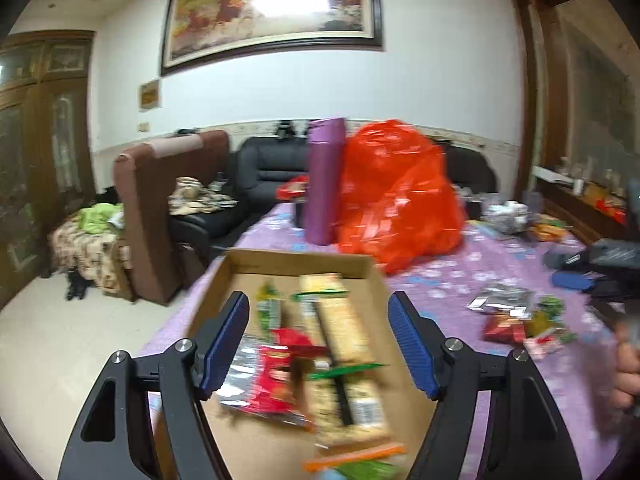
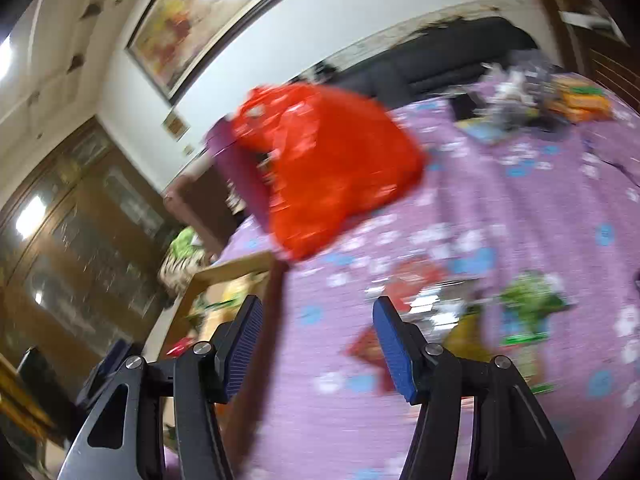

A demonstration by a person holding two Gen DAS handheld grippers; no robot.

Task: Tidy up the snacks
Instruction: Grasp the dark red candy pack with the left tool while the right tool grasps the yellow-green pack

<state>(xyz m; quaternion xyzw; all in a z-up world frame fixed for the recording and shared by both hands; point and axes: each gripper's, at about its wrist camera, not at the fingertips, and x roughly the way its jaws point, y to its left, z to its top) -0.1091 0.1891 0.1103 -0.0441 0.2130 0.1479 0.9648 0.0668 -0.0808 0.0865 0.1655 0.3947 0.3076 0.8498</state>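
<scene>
My left gripper (image 1: pixel 320 300) hangs open over a shallow cardboard box (image 1: pixel 304 258) at the near left of the table, with nothing between its blue pads. Inside the box lie a long beige cracker pack (image 1: pixel 344 344), a red packet (image 1: pixel 280 376) and some green-wrapped snacks. Loose snacks (image 1: pixel 516 320) are scattered on the purple tablecloth to the right of the box. My right gripper (image 2: pixel 318 304) is open and empty above the cloth, between the box (image 2: pixel 236 268) on its left and the loose snacks (image 2: pixel 528 304) on its right. The right wrist view is blurred.
A bulging orange plastic bag (image 1: pixel 400 196) and an upright purple cylinder (image 1: pixel 324 176) stand behind the box. More packets and clutter (image 1: pixel 516 216) lie at the table's far right. A person's hand (image 1: pixel 628 368) shows at the right edge. Sofas stand beyond the table.
</scene>
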